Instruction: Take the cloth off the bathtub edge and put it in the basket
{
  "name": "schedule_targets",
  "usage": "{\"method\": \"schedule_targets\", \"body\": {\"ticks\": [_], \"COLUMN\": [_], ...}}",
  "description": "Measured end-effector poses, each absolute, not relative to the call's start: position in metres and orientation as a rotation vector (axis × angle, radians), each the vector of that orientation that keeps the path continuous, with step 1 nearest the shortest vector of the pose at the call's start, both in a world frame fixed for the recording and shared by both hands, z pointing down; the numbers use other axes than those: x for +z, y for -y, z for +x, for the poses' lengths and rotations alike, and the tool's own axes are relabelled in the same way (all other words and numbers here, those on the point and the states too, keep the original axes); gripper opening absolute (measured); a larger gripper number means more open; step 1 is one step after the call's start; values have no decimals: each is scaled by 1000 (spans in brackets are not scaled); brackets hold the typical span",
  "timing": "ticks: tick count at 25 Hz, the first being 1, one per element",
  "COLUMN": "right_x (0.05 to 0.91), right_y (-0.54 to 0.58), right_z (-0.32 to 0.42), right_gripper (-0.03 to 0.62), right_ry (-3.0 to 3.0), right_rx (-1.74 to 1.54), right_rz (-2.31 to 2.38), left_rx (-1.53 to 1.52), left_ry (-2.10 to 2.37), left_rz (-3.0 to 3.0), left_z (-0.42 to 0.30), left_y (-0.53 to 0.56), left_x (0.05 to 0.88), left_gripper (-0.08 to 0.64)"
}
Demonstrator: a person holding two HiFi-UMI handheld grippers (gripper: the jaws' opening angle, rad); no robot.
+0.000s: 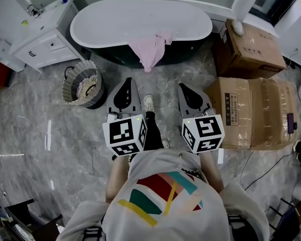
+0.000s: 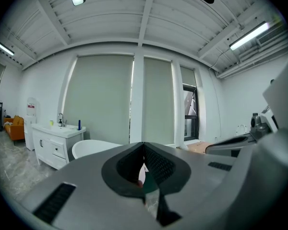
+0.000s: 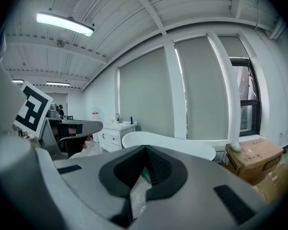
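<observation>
We hold the left gripper [image 1: 129,82] and the right gripper [image 1: 183,88] with jaws closed on nothing. The pink cloth [image 1: 151,51] drapes over the near rim of the bathtub [image 1: 140,21], hanging downward, ahead and between the 2 tools. We judge the left gripper slightly nearer, and the basket [image 1: 82,84] stands on its side too.

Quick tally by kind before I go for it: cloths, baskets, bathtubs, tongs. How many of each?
Bathtub: 1
Cloth: 1, pink, draped over its edge
Basket: 1
Tongs: 2, left tongs and right tongs, both shut
Total: 5
</observation>
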State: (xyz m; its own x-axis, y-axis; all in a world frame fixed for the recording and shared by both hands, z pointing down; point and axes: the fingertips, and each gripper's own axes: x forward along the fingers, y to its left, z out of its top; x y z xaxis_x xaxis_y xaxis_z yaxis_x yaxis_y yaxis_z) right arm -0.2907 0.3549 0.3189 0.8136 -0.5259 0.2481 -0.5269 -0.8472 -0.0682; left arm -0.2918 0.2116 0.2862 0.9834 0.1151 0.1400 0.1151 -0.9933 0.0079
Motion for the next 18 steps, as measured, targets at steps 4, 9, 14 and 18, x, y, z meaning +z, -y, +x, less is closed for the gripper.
{"method": "schedule_targets", "body": {"ticks": [4, 9, 14, 18], "right_x": [316, 298, 306, 319], "right_y": [-356, -353, -345, -335], "right_z": [-263, -227, -200, -182], "right_gripper": [12, 12, 12, 11], "right_ry": [837, 814, 821, 847], "right_rx": [382, 302, 334, 381], "right_rz": [2969, 2964, 2973, 2970], "left_rx": [-200, -185, -199, -239], "left_ry": [243, 226, 207, 209], "left_rz": [-3102, -3116, -3108, -3116], "left_z": [-268, -231, -200, -182], "left_y": [-210, -199, -190, -184], "left_x": [289, 291, 296, 308], "left_gripper": [18, 18, 18, 18]}}
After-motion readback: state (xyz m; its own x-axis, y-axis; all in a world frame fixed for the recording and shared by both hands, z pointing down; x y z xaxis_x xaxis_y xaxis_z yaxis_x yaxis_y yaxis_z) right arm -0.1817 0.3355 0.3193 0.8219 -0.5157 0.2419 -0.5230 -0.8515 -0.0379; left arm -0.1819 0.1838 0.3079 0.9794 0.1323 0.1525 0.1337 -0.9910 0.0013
